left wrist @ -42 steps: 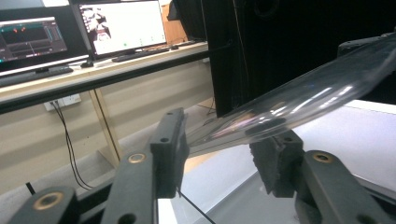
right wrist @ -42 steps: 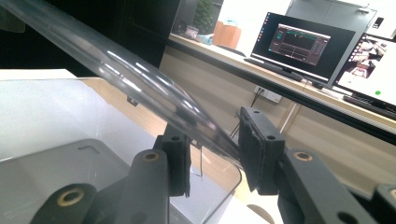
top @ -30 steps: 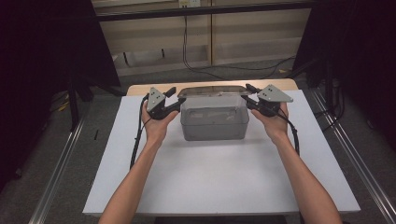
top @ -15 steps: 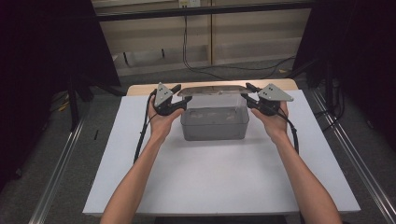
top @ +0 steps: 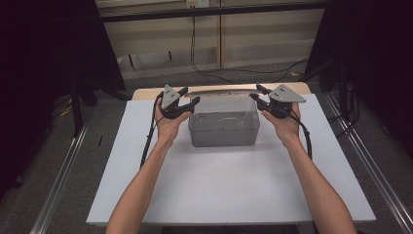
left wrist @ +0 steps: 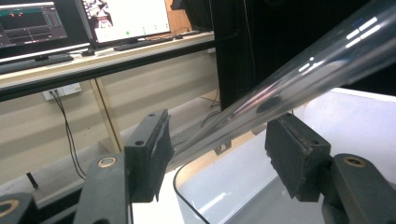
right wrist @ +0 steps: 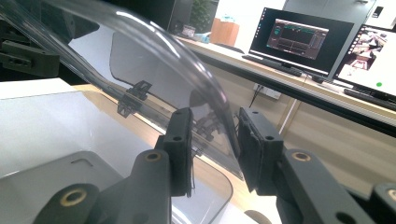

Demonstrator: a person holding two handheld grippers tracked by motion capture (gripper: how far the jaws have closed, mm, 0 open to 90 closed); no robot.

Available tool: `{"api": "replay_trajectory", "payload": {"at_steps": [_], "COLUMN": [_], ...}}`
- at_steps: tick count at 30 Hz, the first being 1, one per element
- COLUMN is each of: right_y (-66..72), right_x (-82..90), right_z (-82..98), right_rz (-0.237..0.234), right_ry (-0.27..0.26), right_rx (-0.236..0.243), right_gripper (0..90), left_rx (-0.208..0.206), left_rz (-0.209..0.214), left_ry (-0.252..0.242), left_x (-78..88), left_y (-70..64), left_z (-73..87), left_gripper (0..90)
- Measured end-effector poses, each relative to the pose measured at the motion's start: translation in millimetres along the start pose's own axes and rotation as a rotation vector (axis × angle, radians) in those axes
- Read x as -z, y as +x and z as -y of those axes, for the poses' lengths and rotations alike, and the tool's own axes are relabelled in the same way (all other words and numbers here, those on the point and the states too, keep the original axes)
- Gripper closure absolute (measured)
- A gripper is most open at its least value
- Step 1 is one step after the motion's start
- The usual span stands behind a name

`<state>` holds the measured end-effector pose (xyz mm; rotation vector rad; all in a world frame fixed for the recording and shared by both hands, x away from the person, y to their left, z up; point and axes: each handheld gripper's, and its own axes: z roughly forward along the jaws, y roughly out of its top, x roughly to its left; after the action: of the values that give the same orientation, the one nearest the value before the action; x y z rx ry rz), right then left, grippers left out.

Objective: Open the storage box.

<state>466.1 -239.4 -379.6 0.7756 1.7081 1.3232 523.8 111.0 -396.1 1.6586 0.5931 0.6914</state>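
A clear plastic box [top: 223, 127] stands open on the white tabletop [top: 219, 190]. Its clear lid [top: 221, 91] is raised on edge above the box's far rim. My right gripper [top: 255, 92] is shut on the lid's right end; in the right gripper view the lid [right wrist: 154, 70] runs between the pads [right wrist: 254, 140]. My left gripper [top: 190, 96] is at the lid's left end. Its jaws have just been opening, and the lid's edge [left wrist: 317, 65] passes between them with the pads [left wrist: 156, 149] standing off it.
A wooden board edge [top: 146, 92] shows behind the white top. Metal rails [top: 63, 175] run along both sides of the table. Monitors [right wrist: 299, 39] and a long shelf stand beyond the far side. Cables hang from both grippers.
The lid has come up off the box and now stands raised behind it. Both hands moved up and toward the far side. The left jaws have widened.
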Motion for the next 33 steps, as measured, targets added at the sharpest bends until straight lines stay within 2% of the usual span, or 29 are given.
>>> {"api": "replay_trajectory", "payload": {"at_steps": [1,2,12,19,21,22,29,30,33], "right_y": [-0.2,-0.1,0.0,-1.0,-1.3,-1.8,-4.2,-4.8,-5.1], "right_x": [-0.2,-0.5,-2.0,-3.4,-3.5,-3.4,-5.6,-6.3,-7.5], "right_z": [-0.5,-0.7,-1.9,-1.7,-2.0,-2.7,-3.0,-3.7,-3.8], "right_rz": [0.000,0.002,0.010,0.013,0.012,0.006,0.007,0.010,0.012], "right_ry": [0.001,0.002,-0.003,-0.012,-0.011,-0.008,-0.014,-0.016,-0.023], "right_rx": [0.000,-0.001,-0.008,-0.018,-0.020,-0.015,-0.025,-0.025,-0.026], "right_gripper": [66.0,66.0,66.1,65.9,66.0,66.1,66.1,66.2,66.0], "left_rx": [0.000,-0.023,-0.017,-0.018,-0.017,-0.034,-0.028,-0.016,-0.022], "left_rz": [0.000,-0.005,-0.008,-0.013,-0.010,0.000,0.009,0.014,0.016], "left_ry": [0.000,0.023,0.020,0.027,0.024,0.036,0.040,0.033,0.041], "left_x": [0.0,-2.1,-11.8,-14.9,-16.3,-17.3,-18.1,-18.4,-17.7], "left_y": [0.0,0.4,7.6,10.6,12.2,13.9,14.7,16.3,17.9], "left_z": [0.0,0.7,2.4,5.2,5.0,4.6,3.5,3.1,2.4], "left_gripper": [40.5,40.5,44.9,54.6,56.5,57.5,62.6,63.1,64.4]}}
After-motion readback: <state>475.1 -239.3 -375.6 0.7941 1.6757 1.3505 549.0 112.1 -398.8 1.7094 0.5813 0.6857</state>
